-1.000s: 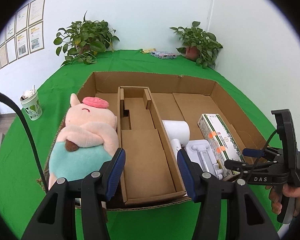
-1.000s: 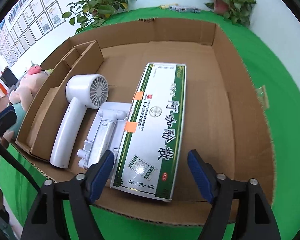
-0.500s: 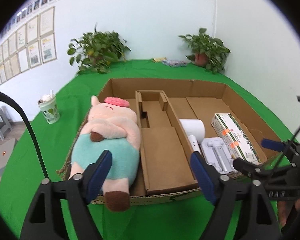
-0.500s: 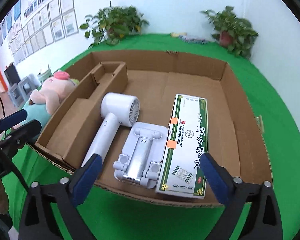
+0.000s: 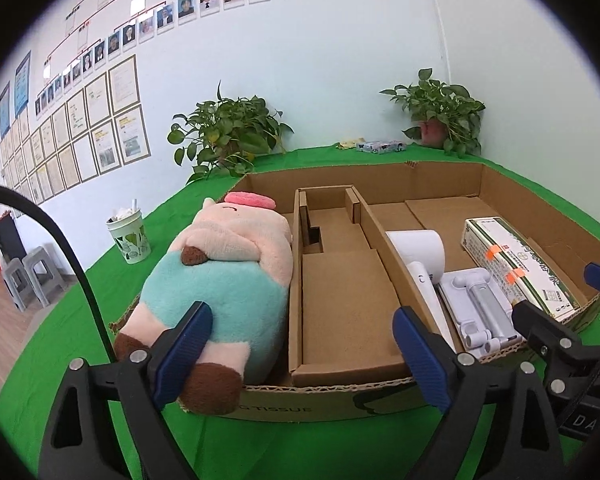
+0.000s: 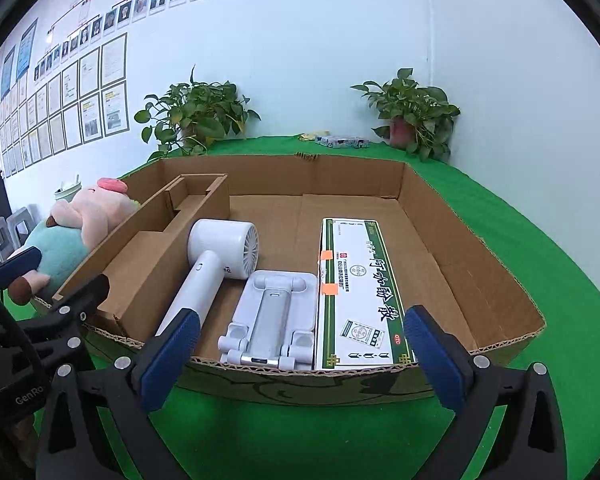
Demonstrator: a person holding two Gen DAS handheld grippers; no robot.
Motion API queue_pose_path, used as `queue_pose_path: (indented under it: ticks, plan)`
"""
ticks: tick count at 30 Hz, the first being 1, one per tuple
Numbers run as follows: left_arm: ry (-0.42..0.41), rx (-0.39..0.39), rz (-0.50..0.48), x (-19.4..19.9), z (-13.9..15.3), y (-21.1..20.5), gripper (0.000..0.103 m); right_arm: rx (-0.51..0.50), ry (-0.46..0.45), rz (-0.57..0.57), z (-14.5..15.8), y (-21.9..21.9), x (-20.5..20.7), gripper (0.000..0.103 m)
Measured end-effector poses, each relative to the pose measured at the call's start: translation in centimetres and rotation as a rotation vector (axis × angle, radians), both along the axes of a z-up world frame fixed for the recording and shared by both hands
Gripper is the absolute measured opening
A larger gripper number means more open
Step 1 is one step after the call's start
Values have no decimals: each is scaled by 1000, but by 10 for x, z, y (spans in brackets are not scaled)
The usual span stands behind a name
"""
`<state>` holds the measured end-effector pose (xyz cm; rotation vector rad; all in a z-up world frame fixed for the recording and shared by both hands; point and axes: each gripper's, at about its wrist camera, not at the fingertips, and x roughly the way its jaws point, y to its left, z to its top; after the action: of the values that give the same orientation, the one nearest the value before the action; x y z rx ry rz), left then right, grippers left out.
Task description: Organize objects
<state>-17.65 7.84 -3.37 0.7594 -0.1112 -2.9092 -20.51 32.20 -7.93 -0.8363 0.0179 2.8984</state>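
Cardboard box (image 6: 472, 256) held the plush pig (image 5: 228, 272), hair dryer (image 6: 220, 256), white stand (image 6: 272, 312) and green-and-white carton (image 6: 356, 288). We kept the right gripper (image 6: 300, 356) wide and empty, the left gripper (image 5: 300, 344) opening on nothing. Sorting looked finished; we judged withdrawal next.

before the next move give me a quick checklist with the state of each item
1. left gripper empty: ok, jaws opening, nothing between them.
2. right gripper empty: ok, wide open, short of the cardboard box.
3. Plush pig seated in its compartment: not ok, its feet hang over the box's front edge.
4. Hair dryer, folding stand and green and white carton lying flat side by side in the big compartment: ok.
5. Middle cardboard insert free: ok, nothing in it.
6. More items waiting outside the box: cannot tell; only a paper cup and a small packet show on the green cloth.
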Motion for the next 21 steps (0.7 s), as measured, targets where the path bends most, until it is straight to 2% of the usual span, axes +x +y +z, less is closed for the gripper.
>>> queue_pose_path:
  ticks: [21]
  plan:
    - [-8, 5, 0, -2, -1, 0, 98, -3, 4, 1, 1, -1, 1, 103]
